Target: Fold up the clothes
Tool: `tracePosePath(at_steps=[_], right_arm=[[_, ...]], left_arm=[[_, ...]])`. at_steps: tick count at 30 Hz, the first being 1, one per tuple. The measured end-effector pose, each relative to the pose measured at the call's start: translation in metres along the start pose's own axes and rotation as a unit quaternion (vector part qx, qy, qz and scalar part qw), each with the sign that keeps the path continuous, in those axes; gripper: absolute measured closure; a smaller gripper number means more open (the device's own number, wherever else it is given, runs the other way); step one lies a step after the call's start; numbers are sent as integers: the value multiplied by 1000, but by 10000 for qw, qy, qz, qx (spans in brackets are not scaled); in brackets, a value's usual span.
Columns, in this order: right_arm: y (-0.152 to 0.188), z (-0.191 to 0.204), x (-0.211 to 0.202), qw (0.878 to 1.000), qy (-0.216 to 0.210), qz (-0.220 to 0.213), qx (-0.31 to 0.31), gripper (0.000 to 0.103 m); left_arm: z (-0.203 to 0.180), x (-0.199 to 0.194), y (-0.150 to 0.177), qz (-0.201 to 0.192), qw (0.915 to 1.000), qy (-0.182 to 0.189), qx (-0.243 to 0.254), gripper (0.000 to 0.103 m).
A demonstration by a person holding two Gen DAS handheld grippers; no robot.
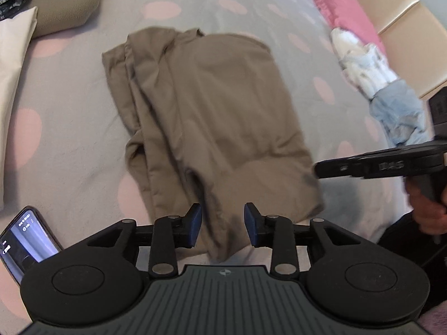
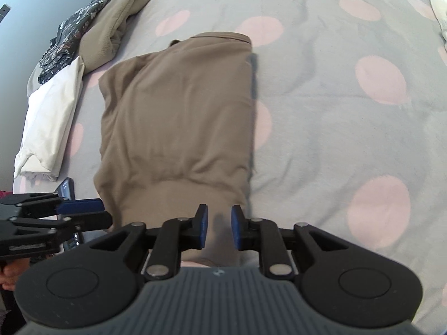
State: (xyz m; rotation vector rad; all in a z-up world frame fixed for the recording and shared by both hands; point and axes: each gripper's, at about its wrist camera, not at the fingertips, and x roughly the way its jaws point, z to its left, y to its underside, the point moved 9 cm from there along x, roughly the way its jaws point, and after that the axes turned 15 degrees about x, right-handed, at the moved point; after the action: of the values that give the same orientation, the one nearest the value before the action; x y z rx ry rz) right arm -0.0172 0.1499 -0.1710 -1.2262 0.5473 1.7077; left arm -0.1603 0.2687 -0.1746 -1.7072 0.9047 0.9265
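A tan garment [image 1: 206, 117] lies folded into a long panel on the grey bedspread with pink dots [image 1: 69, 139]; the same tan garment [image 2: 178, 128] fills the middle of the right wrist view. My left gripper [image 1: 222, 224] hovers open over its near edge, nothing between the blue pads. The right gripper [image 1: 318, 169] enters from the right side, seen edge-on at the garment's near right corner. In its own view, my right gripper [image 2: 219, 227] stands open above the garment's near hem. The left gripper [image 2: 106, 212] shows at the left edge there.
A phone [image 1: 25, 240] lies near the left. A white folded cloth [image 2: 50, 122], another tan garment [image 2: 114, 25] and a dark floral piece [image 2: 69, 33] sit at the far left. White and light-blue clothes [image 1: 380, 83] lie at the right beside a pink pillow [image 1: 343, 2].
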Motion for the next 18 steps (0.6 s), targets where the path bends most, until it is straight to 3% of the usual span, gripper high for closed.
tracePosePath(at_steps=[6, 11, 18], right_arm=[[11, -15, -2, 9999, 40, 21, -120, 82], [28, -20, -5, 9985, 68, 81, -534, 81], [54, -13, 2, 9913, 208, 102, -1293, 77]], left_arm=[[4, 14, 10, 184, 9998, -29, -103, 76], [0, 18, 11, 182, 9997, 19, -137, 99], [0, 1, 2, -73, 9996, 132, -246, 102]])
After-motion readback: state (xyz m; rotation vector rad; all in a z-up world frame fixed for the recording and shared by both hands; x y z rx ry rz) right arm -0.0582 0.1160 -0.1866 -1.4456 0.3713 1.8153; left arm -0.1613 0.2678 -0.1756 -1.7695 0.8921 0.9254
